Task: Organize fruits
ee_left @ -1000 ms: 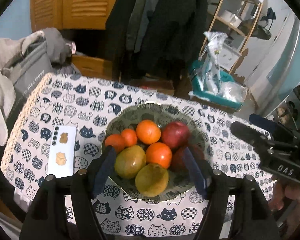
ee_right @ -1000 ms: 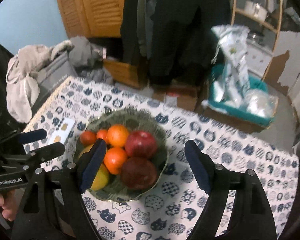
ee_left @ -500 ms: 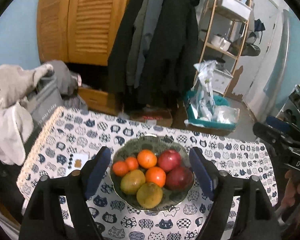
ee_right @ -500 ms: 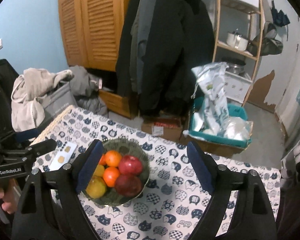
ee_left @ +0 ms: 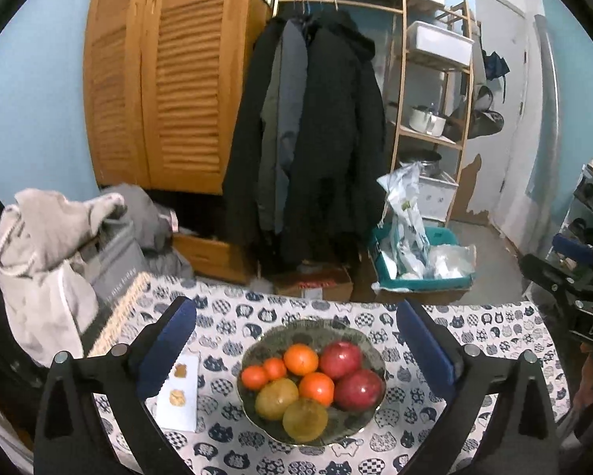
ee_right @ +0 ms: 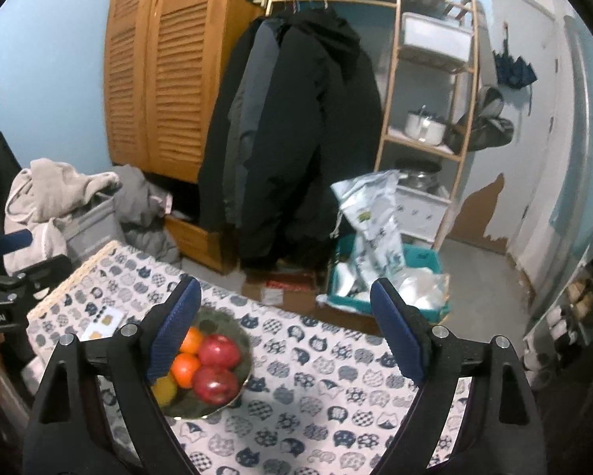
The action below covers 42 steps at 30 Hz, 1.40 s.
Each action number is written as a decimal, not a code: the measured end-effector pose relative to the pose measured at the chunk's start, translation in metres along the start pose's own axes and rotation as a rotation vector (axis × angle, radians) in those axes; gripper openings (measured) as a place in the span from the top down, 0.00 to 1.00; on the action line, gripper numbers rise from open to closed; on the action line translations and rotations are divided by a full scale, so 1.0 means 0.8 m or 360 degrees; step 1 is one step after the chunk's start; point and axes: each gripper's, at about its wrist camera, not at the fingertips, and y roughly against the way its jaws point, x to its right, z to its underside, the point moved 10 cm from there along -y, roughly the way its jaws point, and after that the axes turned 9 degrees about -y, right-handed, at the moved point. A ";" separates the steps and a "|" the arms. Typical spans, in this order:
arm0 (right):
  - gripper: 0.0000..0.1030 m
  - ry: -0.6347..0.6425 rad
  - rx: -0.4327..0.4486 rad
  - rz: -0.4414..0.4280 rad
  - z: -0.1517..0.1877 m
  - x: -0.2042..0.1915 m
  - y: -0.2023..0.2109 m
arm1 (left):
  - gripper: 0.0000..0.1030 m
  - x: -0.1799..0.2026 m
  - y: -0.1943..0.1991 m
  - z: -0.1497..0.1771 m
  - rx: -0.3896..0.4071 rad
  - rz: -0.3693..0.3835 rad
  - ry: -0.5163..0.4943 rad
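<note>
Blue-padded left gripper [ee_left: 296, 340]: jaws opening, nothing between; right gripper [ee_right: 284, 316] likewise empty and spread. You've lifted both back off the bowl [ee_left: 369, 356]; fruits [ee_left: 308, 384] sit piled inside it, mid-counter [ee_left: 494, 324]. Sorting looks finished

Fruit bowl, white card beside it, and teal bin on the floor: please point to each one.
Fruit bowl [ee_left: 257, 350]: left wrist view, bare inner wall.
White card [ee_left: 179, 405]: left wrist view, lower middle.
Teal bin [ee_left: 423, 284]: left wrist view, front wall.
</note>
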 end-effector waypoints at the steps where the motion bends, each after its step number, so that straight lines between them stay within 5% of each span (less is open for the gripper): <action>1: 0.16 -0.0008 0.0023 0.0009 -0.002 0.003 0.004 | 0.01 0.001 0.001 -0.002 0.0009 -0.0009 -0.0003; 42: 0.16 -0.0043 0.0051 0.0041 -0.002 0.023 0.011 | 0.01 0.001 0.014 -0.008 0.0045 -0.0054 0.0010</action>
